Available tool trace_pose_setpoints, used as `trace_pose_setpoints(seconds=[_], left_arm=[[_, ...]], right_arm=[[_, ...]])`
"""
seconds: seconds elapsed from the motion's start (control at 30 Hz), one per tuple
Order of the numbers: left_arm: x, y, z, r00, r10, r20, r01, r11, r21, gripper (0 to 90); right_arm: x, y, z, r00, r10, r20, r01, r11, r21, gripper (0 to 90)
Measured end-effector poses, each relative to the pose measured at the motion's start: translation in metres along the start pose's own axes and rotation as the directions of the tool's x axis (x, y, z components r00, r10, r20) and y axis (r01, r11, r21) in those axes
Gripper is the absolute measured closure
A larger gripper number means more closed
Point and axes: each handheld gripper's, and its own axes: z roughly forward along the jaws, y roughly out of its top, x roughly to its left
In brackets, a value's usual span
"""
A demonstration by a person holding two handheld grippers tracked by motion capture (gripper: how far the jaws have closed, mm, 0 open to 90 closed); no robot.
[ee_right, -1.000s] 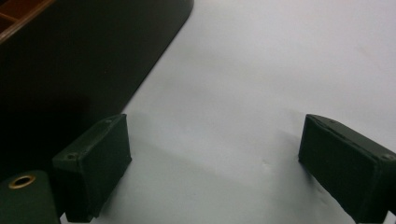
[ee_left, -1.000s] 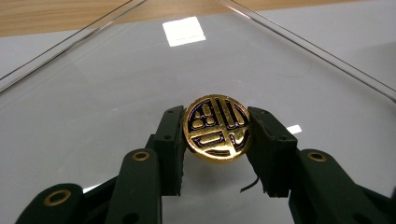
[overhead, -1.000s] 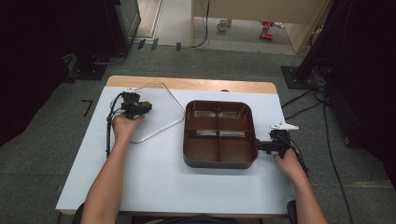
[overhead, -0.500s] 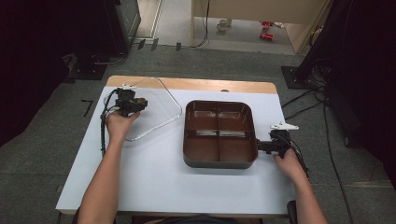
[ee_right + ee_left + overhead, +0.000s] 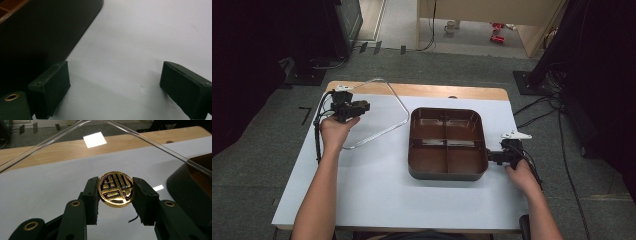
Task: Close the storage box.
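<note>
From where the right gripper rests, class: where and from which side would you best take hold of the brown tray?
Probably the right rim of the brown tray. The right gripper sits beside that wall with jaws open; come in from the right, one jaw over the rim, one outside. The wall looks thin and upright, so it should fit between them.

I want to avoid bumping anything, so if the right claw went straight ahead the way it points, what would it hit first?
Most likely the brown tray. From above, the right claw sits open beside its right wall, pointing toward it. In its own view the wall lies left of centre, so depth is uncertain.
</note>
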Motion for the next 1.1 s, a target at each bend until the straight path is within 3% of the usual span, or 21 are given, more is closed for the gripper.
trace_pose_setpoints(seconds=[0.27,0.5,0.8,1.1], left_arm=[[-0.021,0.012,-0.012,0.9980,0.036,0.052,-0.035,0.9992,-0.020,59.4],[-0.045,0.018,-0.015,0.9904,0.083,0.111,-0.080,0.9963,-0.033,59.4],[-0.073,0.015,-0.004,0.9798,0.129,0.153,-0.129,0.9916,-0.012,59.4],[-0.098,0.009,0.010,0.9647,0.157,0.212,-0.164,0.9863,0.017,59.4]], right_arm=[[0.000,0.000,0.000,1.0000,0.001,0.000,-0.001,1.000,0.000,8.6],[0.000,0.000,0.000,1.0000,0.001,0.000,-0.001,1.000,0.001,8.6],[0.000,0.000,0.000,1.0000,-0.001,0.000,0.001,1.000,-0.001,8.6],[0.000,0.000,0.000,1.0000,0.001,-0.001,-0.001,1.000,0.001,8.6]])
